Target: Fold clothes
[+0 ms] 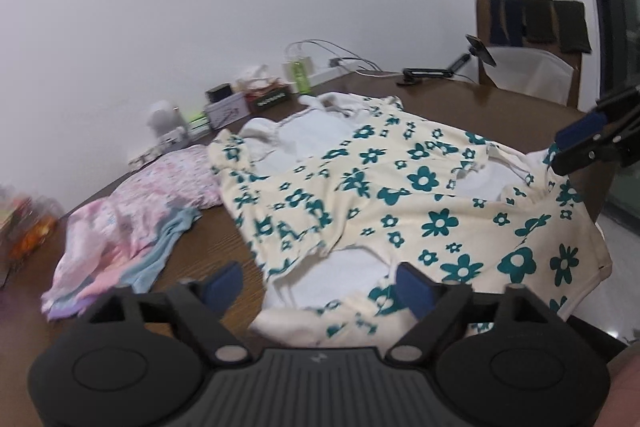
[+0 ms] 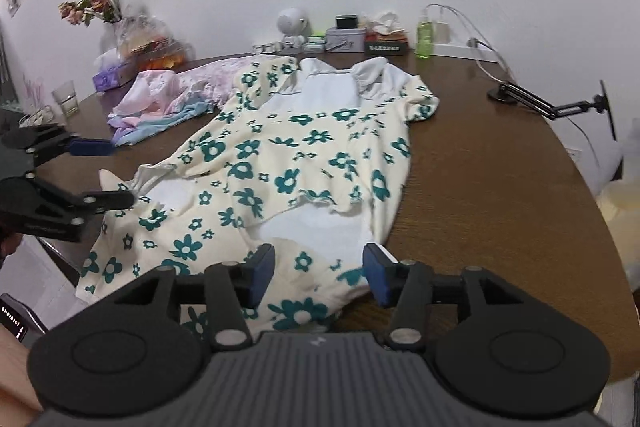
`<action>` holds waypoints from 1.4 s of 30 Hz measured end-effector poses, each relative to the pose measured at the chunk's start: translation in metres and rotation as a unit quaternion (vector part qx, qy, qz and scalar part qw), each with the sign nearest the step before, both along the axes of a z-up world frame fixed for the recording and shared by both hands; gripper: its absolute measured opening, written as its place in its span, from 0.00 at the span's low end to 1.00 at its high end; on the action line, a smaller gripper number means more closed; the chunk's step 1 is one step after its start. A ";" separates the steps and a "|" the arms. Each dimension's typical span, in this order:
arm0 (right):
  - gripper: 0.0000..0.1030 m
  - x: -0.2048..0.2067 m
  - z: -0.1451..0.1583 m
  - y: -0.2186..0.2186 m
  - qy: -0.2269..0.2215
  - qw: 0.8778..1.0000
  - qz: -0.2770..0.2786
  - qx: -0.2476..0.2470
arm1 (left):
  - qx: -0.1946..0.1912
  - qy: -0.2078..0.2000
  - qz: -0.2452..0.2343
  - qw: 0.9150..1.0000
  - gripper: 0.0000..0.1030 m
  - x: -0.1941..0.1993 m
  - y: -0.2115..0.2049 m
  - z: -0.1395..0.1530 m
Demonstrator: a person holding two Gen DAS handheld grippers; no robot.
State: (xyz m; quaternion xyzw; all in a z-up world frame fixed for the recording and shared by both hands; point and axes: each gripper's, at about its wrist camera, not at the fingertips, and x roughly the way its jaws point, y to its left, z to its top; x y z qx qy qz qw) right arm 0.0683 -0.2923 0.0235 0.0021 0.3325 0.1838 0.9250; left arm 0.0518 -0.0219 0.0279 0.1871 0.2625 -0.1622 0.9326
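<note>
Right wrist view shows the cream cotton garment printed with teal flowers spread across the dark brown wooden surface, its white lining showing at the far collar and at a turned-up flap near the camera. It lies rumpled and only partly doubled over, with one edge hanging off the near left rim of the surface. The right claw stands with its blue pads apart over the garment's near hem; cloth lies below the gap, but the pads do not press on it. The left claw enters from the left, its fingers spread wide beside the garment's left edge and holding nothing.

In the left wrist view the left claw hovers open above the near hem of the same garment, and the right claw sits at the far right corner of the cloth.

A crumpled heap of pink, lilac and pale blue clothes waits to the far left, unfolded. My judgement is that the task is early: the flowered piece has perhaps one rough fold, needs smoothing and further folds, and the heap is untouched.
</note>
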 end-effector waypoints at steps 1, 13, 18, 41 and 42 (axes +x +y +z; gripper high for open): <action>0.60 -0.001 -0.001 -0.001 0.001 1.000 -0.003 0.003 | -0.006 0.001 0.005 1.000 0.90 -0.003 0.003 0.000; 1.00 -0.026 -0.002 0.030 -0.038 0.999 -0.004 0.025 | -0.065 0.017 0.058 0.996 0.94 -0.036 0.018 -0.008; 1.00 -0.035 0.003 0.055 -0.039 0.999 0.027 0.021 | -0.087 0.015 0.094 0.992 0.94 -0.041 0.036 -0.003; 0.35 -0.011 -0.013 0.225 0.084 0.986 0.117 -0.080 | -0.053 0.064 0.049 0.995 0.85 0.044 0.128 0.037; 0.32 -0.008 -0.014 0.227 0.089 0.986 0.112 -0.084 | -0.052 0.073 0.042 0.995 0.84 0.058 0.125 0.038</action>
